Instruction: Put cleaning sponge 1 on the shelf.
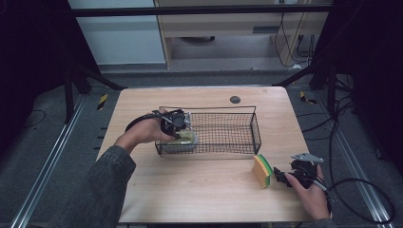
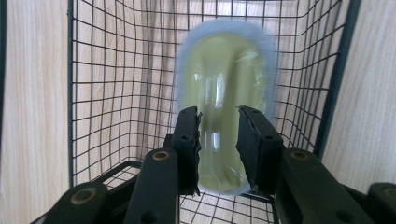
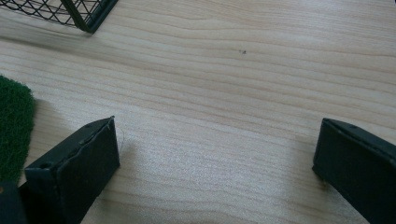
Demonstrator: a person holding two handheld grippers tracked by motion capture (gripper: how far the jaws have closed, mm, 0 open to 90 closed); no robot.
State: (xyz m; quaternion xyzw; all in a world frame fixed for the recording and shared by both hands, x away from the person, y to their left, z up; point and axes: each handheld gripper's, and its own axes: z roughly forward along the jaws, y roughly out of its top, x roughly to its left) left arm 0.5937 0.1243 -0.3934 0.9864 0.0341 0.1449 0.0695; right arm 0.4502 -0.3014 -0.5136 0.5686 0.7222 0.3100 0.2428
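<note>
A black wire basket [image 1: 228,110] stands in the middle of the wooden table [image 1: 199,190]. At its left end lies a pale green glossy oblong thing [image 1: 186,139] with a light blue rim. My left gripper [image 1: 180,124] reaches down into the basket from the left. In the left gripper view its jaws [image 2: 218,126] are shut on the near end of the green thing [image 2: 224,70]. My right gripper [image 1: 280,176] rests low at the table's front right, open, with bare wood between its jaws [image 3: 217,140]. A yellow and green sponge [image 1: 262,170] stands on edge just left of it.
The sponge's green pad [image 3: 14,126] shows at the left edge of the right gripper view, with a basket corner [image 3: 88,14] farther off. A small dark disc [image 1: 235,99] sits near the table's far edge. Cables [image 1: 361,190] trail on the floor at right.
</note>
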